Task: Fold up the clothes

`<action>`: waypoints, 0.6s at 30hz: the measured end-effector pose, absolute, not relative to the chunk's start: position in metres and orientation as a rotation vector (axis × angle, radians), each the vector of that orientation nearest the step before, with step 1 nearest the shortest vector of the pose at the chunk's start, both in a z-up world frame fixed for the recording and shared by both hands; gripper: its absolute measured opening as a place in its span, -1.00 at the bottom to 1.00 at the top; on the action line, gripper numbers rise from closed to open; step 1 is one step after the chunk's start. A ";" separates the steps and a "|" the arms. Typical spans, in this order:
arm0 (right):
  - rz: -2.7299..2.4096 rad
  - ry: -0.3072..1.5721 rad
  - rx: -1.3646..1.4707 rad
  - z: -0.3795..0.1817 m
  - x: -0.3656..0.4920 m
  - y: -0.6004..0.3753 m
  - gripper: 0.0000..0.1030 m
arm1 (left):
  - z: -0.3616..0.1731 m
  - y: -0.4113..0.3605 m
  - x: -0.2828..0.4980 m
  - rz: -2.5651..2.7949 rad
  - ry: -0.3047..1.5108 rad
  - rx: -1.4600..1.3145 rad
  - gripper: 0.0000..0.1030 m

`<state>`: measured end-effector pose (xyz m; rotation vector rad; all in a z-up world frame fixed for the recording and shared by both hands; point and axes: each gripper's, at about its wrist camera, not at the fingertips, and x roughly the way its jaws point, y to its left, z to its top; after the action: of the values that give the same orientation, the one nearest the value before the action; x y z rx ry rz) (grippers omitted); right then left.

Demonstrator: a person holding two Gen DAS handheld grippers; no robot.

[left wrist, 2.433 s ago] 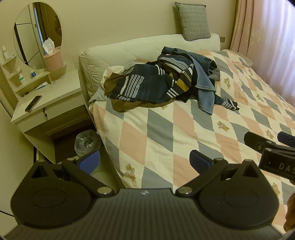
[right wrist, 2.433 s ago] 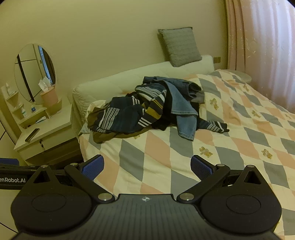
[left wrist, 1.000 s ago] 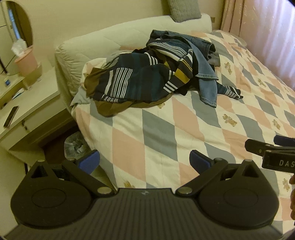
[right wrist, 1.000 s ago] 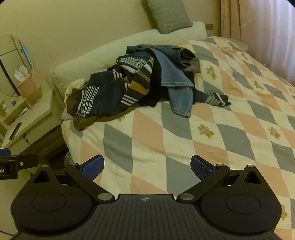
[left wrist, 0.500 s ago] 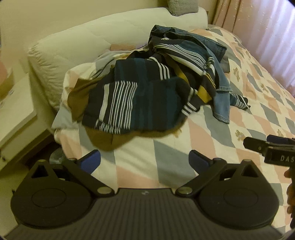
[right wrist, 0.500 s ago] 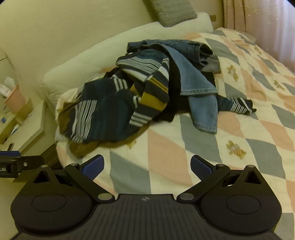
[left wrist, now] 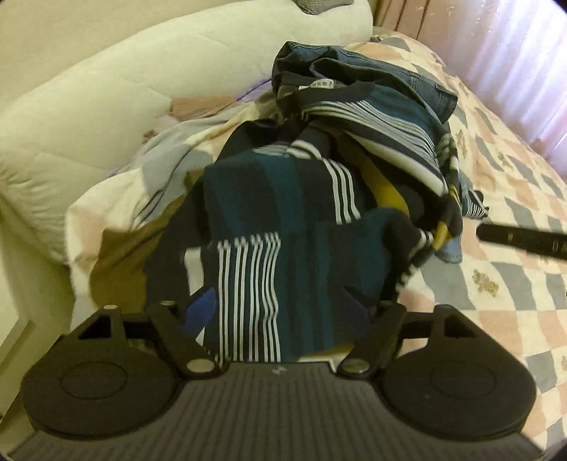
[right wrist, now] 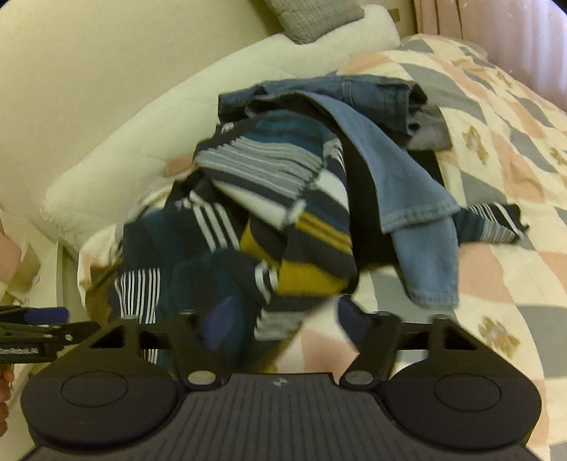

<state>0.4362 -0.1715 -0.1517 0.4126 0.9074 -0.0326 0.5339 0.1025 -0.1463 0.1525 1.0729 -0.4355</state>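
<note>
Left claw (left wrist: 281, 312) was over the near hem of the striped shirt (left wrist: 283, 227), jaws closing, fabric between the blue pads; we couldn't see them pressing it yet. Right claw (right wrist: 283, 319) was at the shirt's other near edge, by the mustard-and-navy stripes, jaws also closing, cloth between the fingers, not clamped as far as we could tell.

We had the shirt crumpled in a heap on the bed (right wrist: 496, 269), near the head end, just in front of the cream padded headboard (left wrist: 106, 106). Denim jeans (right wrist: 400, 170) lay on top of and behind it, one leg draped down toward the quilt's diamond pattern. One striped sleeve cuff (right wrist: 492, 223) stuck out past the jeans on the right.

Grey cushion (right wrist: 308, 17) sat on top of the headboard. Pink curtain (left wrist: 514, 53) ran along the far side of the bed. Both frames were motion-blurred, so pad contact was hard to confirm.
</note>
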 end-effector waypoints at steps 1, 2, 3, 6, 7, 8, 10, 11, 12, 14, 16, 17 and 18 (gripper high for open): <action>-0.035 0.890 0.430 -0.152 0.444 -0.175 -0.11 | -0.150 0.103 0.546 -0.454 1.075 0.147 0.31; -0.047 0.871 0.447 -0.152 0.453 -0.180 -0.17 | -0.152 0.102 0.554 -0.467 1.072 0.146 0.29; -0.071 0.848 0.458 -0.151 0.462 -0.186 -0.18 | -0.154 0.101 0.562 -0.479 1.069 0.145 0.28; -0.131 0.802 0.449 -0.152 0.489 -0.200 -0.18 | -0.163 0.098 0.586 -0.510 1.064 0.160 0.28; -0.148 0.797 0.441 -0.152 0.498 -0.204 -0.17 | -0.167 0.098 0.594 -0.517 1.065 0.158 0.28; -0.163 0.791 0.436 -0.153 0.507 -0.208 -0.16 | -0.170 0.098 0.601 -0.523 1.066 0.156 0.28; -0.188 0.785 0.430 -0.160 0.525 -0.215 -0.12 | -0.175 0.098 0.613 -0.531 1.070 0.142 0.28; -0.200 0.783 0.428 -0.164 0.533 -0.218 -0.10 | -0.176 0.098 0.619 -0.541 1.069 0.136 0.28; -0.204 0.784 0.432 -0.168 0.540 -0.221 -0.10 | -0.178 0.098 0.625 -0.551 1.067 0.130 0.28; -0.187 0.795 0.457 -0.180 0.552 -0.225 -0.10 | -0.180 0.097 0.638 -0.568 1.056 0.131 0.27; -0.152 0.804 0.504 -0.192 0.560 -0.227 -0.46 | -0.181 0.096 0.651 -0.582 1.039 0.150 0.22; -0.147 0.799 0.515 -0.196 0.560 -0.226 -0.65 | -0.181 0.095 0.656 -0.585 1.027 0.164 0.15; -0.148 0.793 0.519 -0.198 0.558 -0.225 -0.76 | -0.182 0.094 0.662 -0.587 1.015 0.178 0.10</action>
<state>0.5580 -0.2253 -0.1979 0.5193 0.7929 -0.1483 0.6623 0.0940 -0.1817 0.1778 1.0148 -0.5872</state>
